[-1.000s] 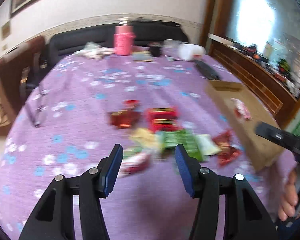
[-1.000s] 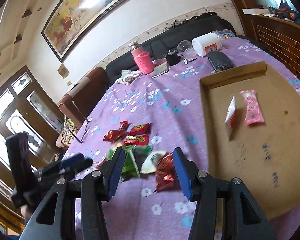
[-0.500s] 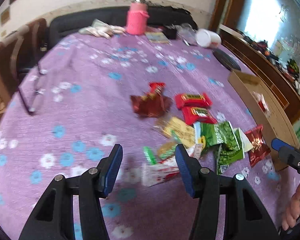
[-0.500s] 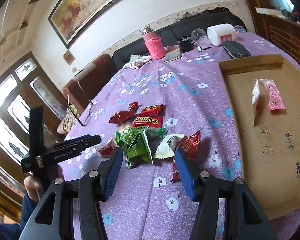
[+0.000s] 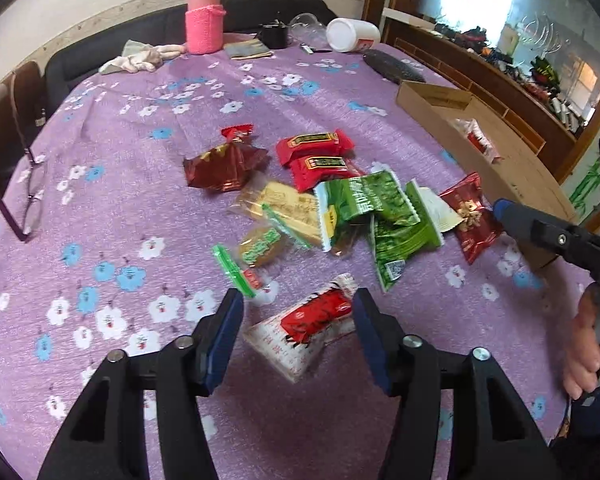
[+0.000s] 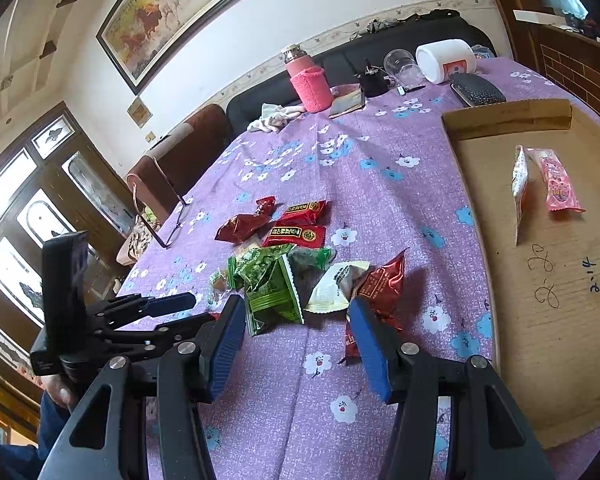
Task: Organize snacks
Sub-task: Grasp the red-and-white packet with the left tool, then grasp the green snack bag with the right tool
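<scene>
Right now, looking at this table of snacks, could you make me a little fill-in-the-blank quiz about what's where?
1. The tablecloth is ____ with small flowers.
2. The cardboard tray already holds ____ snack packets.
3. The left gripper frames a red-and-white packet with its jaws ____, not pressing it.
4. The bottle at the table's far end wears a ____ knitted sleeve.

Missing words: purple; two; open; pink

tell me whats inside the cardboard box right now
The cardboard box holds two snack packets: a pink one lying flat and a white one standing on edge beside it. The box's near corner is hidden behind the right gripper.
</scene>
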